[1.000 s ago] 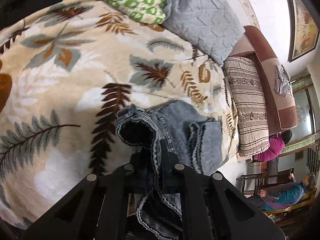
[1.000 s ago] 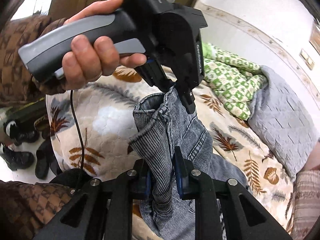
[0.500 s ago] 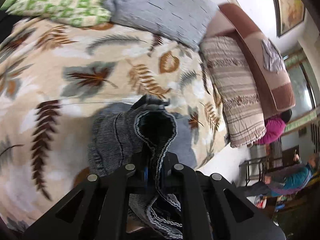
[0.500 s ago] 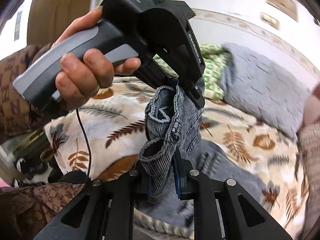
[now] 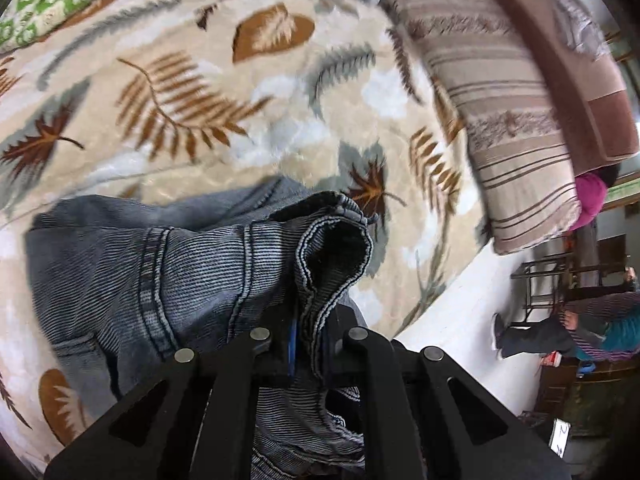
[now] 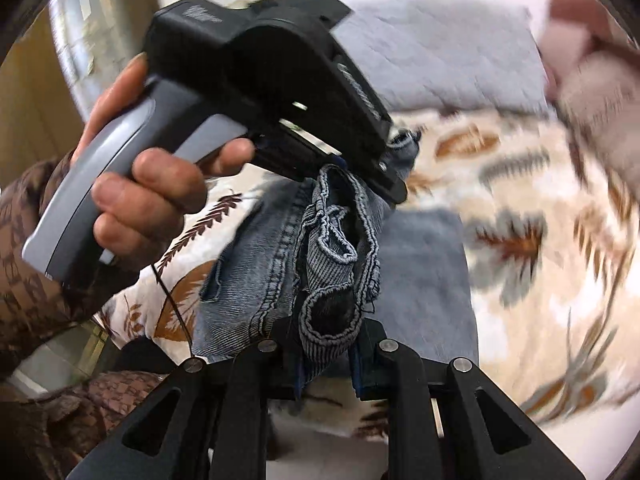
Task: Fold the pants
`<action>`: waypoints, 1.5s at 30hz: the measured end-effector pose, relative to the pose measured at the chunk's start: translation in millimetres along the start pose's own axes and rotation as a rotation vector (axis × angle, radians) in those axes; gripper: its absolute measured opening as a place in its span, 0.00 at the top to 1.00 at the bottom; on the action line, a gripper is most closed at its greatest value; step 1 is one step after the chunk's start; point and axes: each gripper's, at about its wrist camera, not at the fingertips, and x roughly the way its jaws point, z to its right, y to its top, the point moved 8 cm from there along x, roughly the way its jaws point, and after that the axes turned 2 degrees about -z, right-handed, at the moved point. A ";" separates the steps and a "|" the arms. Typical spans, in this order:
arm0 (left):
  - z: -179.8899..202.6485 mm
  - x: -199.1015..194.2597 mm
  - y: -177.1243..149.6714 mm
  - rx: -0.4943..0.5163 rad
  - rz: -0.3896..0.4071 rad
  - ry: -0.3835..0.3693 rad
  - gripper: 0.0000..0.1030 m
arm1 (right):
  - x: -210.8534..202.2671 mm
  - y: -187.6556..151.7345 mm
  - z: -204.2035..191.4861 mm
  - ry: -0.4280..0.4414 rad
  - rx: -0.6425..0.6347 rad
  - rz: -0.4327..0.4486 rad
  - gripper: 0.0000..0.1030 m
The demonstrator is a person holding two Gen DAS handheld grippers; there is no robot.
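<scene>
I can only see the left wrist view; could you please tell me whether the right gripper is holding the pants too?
Observer: Yes, the right gripper is shut on a bunched cuff of the pants.
Operator: Thanks. Where is my left gripper relative to it?
Observer: The left gripper pinches another cuff just beyond the right one, higher in the right wrist view.
Operator: Are the pants hanging free?
Observer: No, the rest lies on the blanket.

Grey-blue ribbed denim pants (image 5: 168, 264) on cream blanket (image 5: 224, 160) patterned with brown and grey leaves
</scene>
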 end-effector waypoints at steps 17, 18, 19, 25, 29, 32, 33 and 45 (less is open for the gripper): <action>14.6 56.2 5.5 -0.033 -0.063 0.170 0.80 | 25.6 -46.4 74.0 0.134 0.311 -0.102 0.73; 15.8 55.3 5.5 -0.038 -0.062 0.168 0.79 | 25.8 -47.3 76.2 0.143 0.326 -0.104 0.73; 17.6 52.0 4.9 -0.046 -0.059 0.151 0.79 | 24.9 -47.6 77.2 0.154 0.335 -0.104 0.73; 27.1 2.5 0.0 -0.030 -0.002 0.037 0.76 | -0.9 -40.3 89.5 0.171 0.347 -0.048 0.64; -1.0 -50.5 -3.1 -0.073 0.129 -0.023 0.50 | -23.7 -17.6 115.9 0.178 0.410 0.045 0.42; -53.3 -77.8 -16.9 -0.160 0.217 0.012 0.48 | -14.7 3.2 122.4 0.190 0.419 0.045 0.41; -67.3 -77.5 -22.5 -0.196 0.218 0.010 0.48 | -6.1 11.0 123.0 0.193 0.419 0.034 0.41; -118.5 -40.9 -61.5 -0.347 0.212 -0.045 0.50 | 80.3 37.0 101.5 0.023 0.198 -0.114 0.84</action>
